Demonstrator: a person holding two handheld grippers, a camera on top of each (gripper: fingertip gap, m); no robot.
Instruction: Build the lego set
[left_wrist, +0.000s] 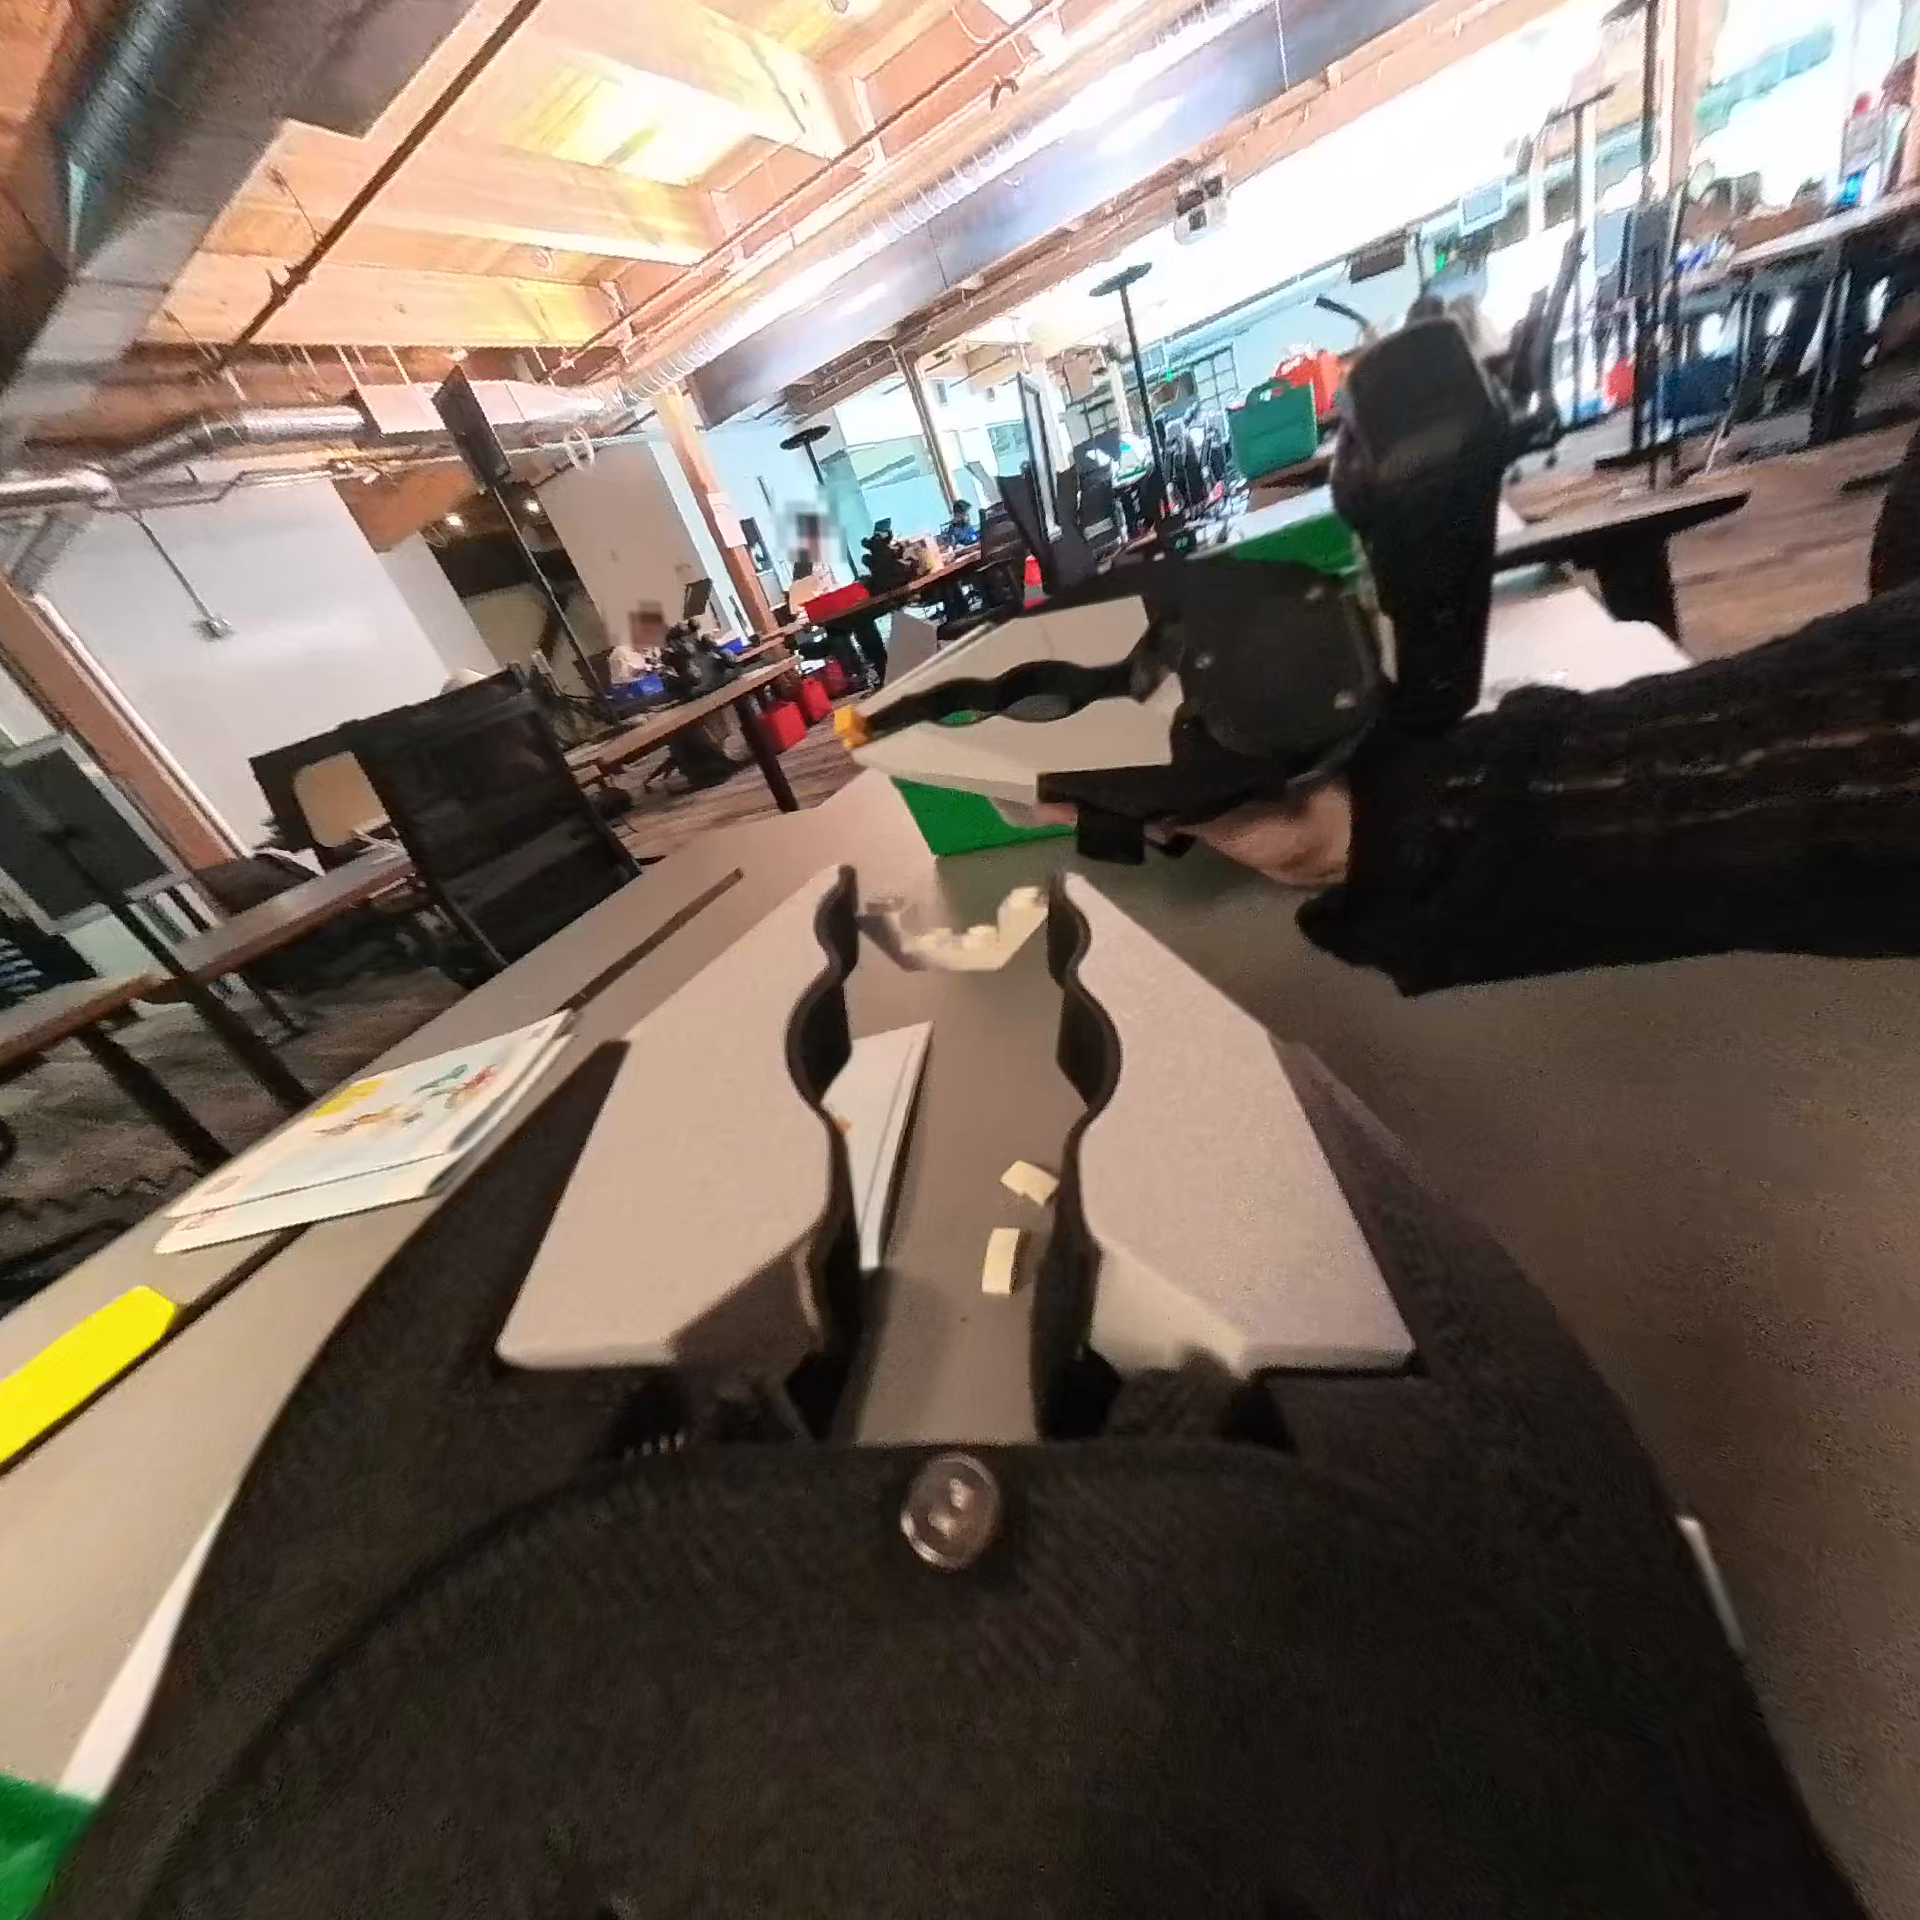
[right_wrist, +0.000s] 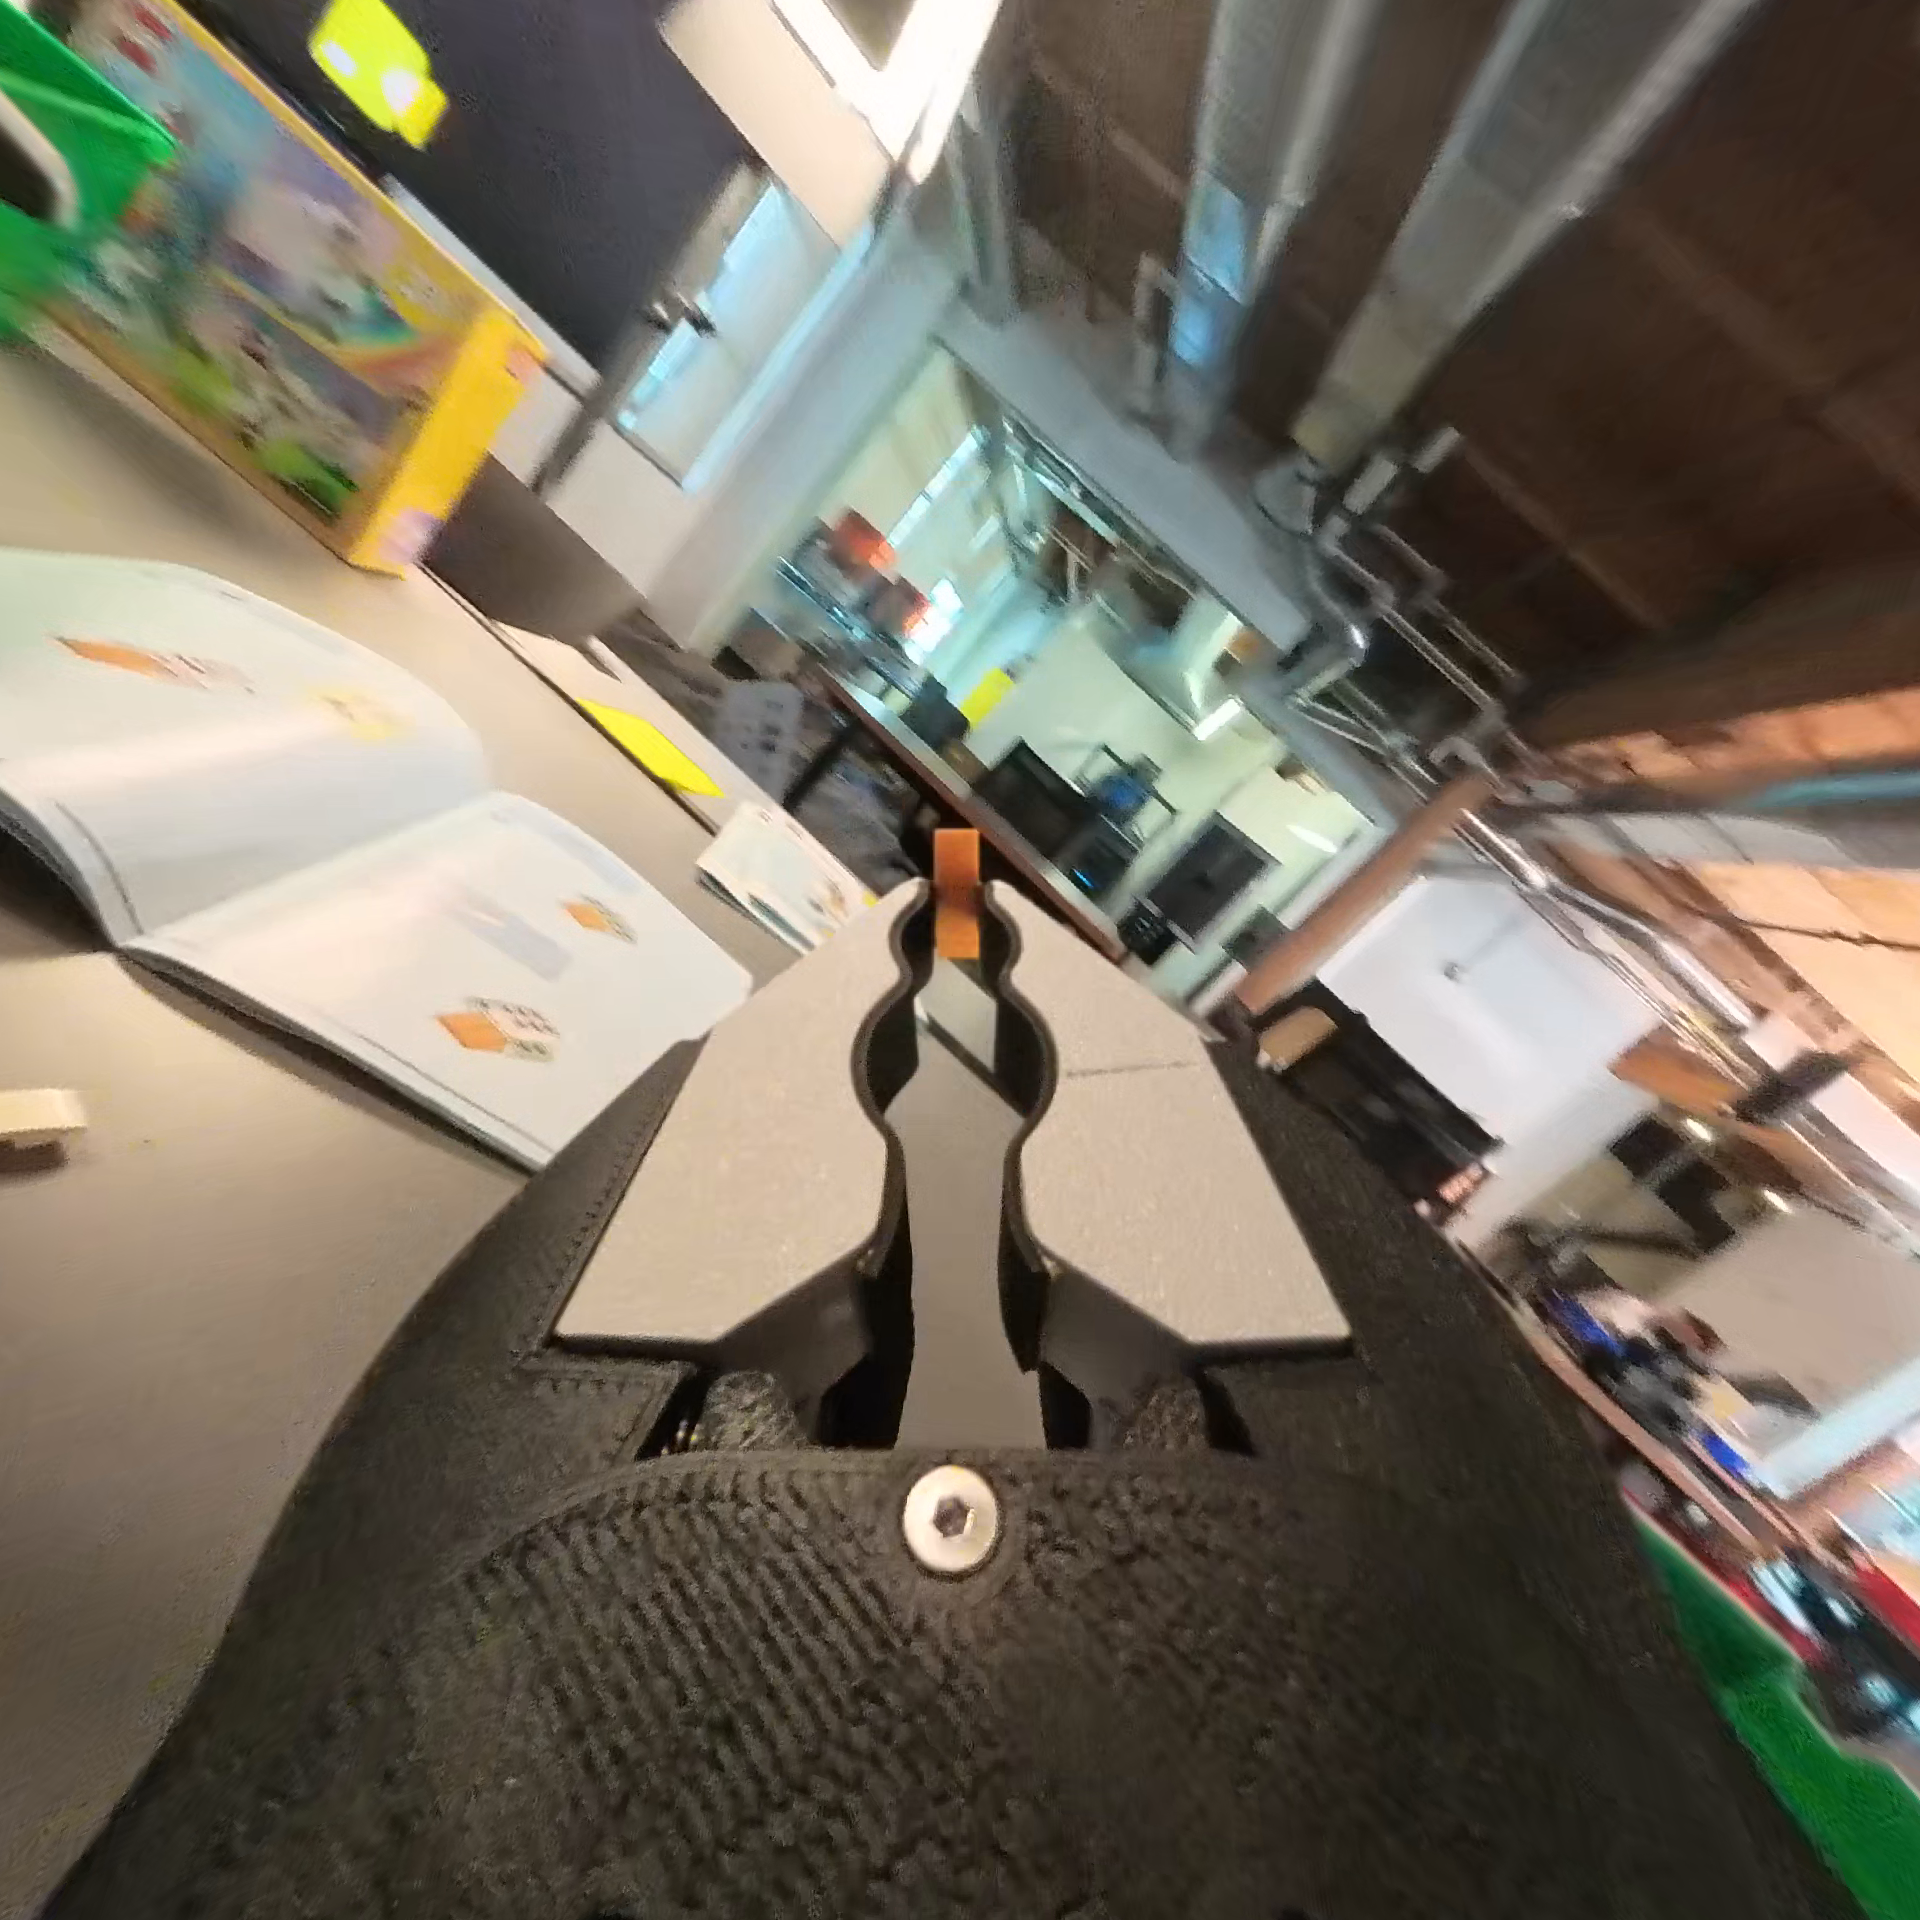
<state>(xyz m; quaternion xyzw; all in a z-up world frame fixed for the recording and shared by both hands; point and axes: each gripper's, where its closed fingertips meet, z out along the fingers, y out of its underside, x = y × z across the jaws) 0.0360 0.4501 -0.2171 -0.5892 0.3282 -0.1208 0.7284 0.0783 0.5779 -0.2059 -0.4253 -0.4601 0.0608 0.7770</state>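
In the left wrist view, my left gripper (left_wrist: 951, 914) holds a white lego assembly (left_wrist: 966, 940) that spans the gap between its two fingertips, above the grey table (left_wrist: 1558, 1195). Two small white pieces (left_wrist: 1023, 1179) lie on the table under the fingers. My right gripper (left_wrist: 857, 727) comes in from the right, held by a hand in a dark sleeve, higher than the left one, and is shut on a small orange piece (left_wrist: 848, 724). In the right wrist view, the right gripper (right_wrist: 956, 904) pinches the orange piece (right_wrist: 956, 894) at its tips, in the air.
An open instruction booklet (right_wrist: 312, 883) lies left of the right gripper, with a colourful yellow-edged box (right_wrist: 291, 312) and a green bin (right_wrist: 62, 156) behind it. Another booklet (left_wrist: 395, 1132) and a yellow strip (left_wrist: 83, 1361) lie left of the left gripper. A green bin (left_wrist: 966, 821) stands beyond it. My right fingertips sit around 15 cm from my left ones.
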